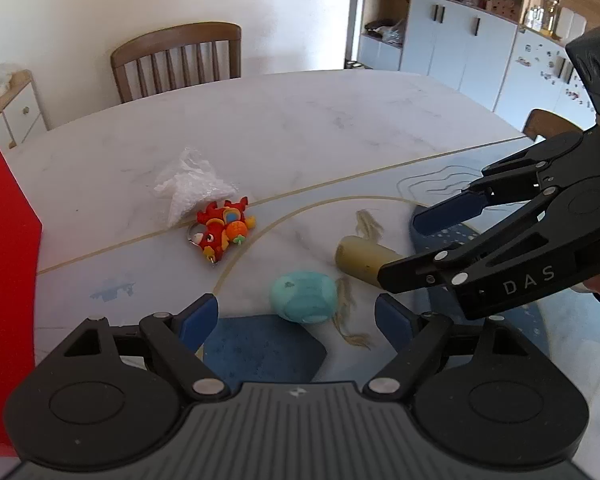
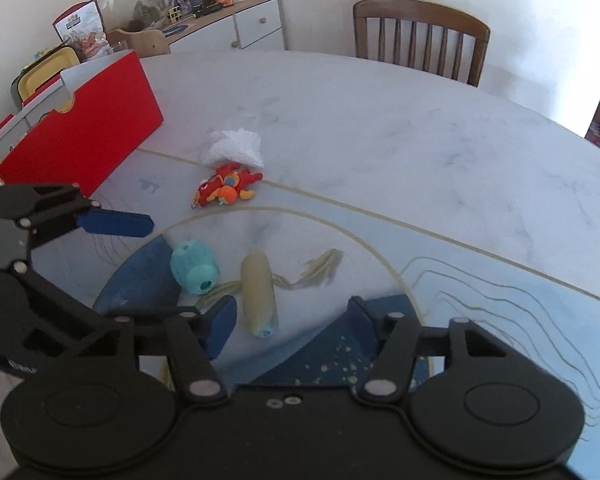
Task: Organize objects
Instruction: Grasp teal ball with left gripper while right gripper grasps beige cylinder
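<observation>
A: How do the left gripper's (image 1: 296, 316) jaws stand?

B: Spread wide, with nothing between the blue pads (image 1: 198, 320). The teal toy (image 1: 304, 297) lies on the table just ahead of the gap, a little toward the right pad, and neither pad touches it.

A: And the right gripper (image 2: 290, 322)?

B: Its pads (image 2: 220, 330) stand apart too, and nothing is pinched. The yellow roll (image 2: 259, 294) lies on the table between them, nearer the left pad, its near end about level with the tips. In the left wrist view the right gripper's (image 1: 420, 244) near finger covers one end of that roll (image 1: 362, 258), so contact cannot be told there.

A: What lies further out?

B: Beyond the teal toy sits a red plush keychain (image 1: 222, 232), touching a crumpled clear bag (image 1: 192, 184). Both rest near a thin tan line printed on the table (image 1: 320, 128).

A: Where is the box?

B: A red box (image 2: 80, 136) stands at the left of the table, well apart from the toys, open at the top. Only its red side (image 1: 4, 272) shows in the left wrist view.

A: And around the table?

B: A wooden chair (image 2: 420, 36) is at the far edge, against a white wall. A low cabinet (image 2: 236, 24) crowded with small items stands behind the box, and tall cupboards (image 1: 460, 44) show on the other side.
</observation>
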`<state>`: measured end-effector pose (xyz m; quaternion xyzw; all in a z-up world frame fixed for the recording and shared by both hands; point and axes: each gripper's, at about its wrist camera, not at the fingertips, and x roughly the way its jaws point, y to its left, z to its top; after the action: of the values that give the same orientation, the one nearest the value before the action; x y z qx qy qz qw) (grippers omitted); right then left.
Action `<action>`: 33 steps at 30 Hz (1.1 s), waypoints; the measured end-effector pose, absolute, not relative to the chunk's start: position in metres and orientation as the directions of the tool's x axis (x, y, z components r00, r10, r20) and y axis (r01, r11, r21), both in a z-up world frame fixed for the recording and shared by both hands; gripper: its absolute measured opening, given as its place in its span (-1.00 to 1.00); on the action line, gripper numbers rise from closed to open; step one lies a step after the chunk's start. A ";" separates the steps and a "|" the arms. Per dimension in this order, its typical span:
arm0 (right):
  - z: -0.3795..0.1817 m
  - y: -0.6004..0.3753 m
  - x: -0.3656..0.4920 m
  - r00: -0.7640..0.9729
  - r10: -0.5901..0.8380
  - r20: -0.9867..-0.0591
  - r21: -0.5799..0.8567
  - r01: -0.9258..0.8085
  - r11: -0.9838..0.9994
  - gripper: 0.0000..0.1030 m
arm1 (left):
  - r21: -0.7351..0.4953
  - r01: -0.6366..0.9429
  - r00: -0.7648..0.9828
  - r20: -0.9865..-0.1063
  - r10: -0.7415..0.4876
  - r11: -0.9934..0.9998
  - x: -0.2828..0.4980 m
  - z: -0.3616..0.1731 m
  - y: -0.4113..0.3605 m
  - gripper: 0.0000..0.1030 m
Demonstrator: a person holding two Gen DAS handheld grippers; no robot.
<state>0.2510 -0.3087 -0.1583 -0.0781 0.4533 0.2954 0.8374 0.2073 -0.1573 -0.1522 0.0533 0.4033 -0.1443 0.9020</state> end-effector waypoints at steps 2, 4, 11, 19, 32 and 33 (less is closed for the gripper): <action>-0.159 -0.306 0.254 0.410 0.432 -0.803 0.149 -0.565 0.812 0.03 | -0.019 0.292 0.637 -0.742 -0.210 0.956 0.210 -0.154 -0.158 0.66; -0.160 -0.303 0.256 0.407 0.434 -0.804 0.153 -0.563 0.812 -0.05 | -0.022 0.288 0.633 -0.746 -0.207 0.957 0.212 -0.157 -0.160 0.66; -0.162 -0.297 0.259 0.416 0.419 -0.807 0.152 -0.540 0.828 -0.23 | -0.031 0.263 0.629 -0.753 -0.196 0.964 0.215 -0.160 -0.162 0.39; -0.162 -0.290 0.259 0.418 0.406 -0.813 0.156 -0.515 0.843 -0.45 | -0.031 0.281 0.621 -0.756 -0.206 0.959 0.215 -0.156 -0.166 -0.16; -0.152 -0.288 0.248 0.447 0.369 -0.815 0.157 -0.442 0.883 -0.72 | -0.054 0.282 0.622 -0.750 -0.225 0.958 0.207 -0.141 -0.161 -0.26; -0.149 -0.288 0.245 0.453 0.365 -0.813 0.154 -0.437 0.886 -0.72 | -0.055 0.279 0.622 -0.750 -0.224 0.959 0.206 -0.139 -0.160 -0.26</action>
<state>0.2452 -0.2881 -0.1487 -0.0385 0.4669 0.2356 0.8515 0.2057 -0.1601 -0.1394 0.0333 0.4118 -0.1399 0.8999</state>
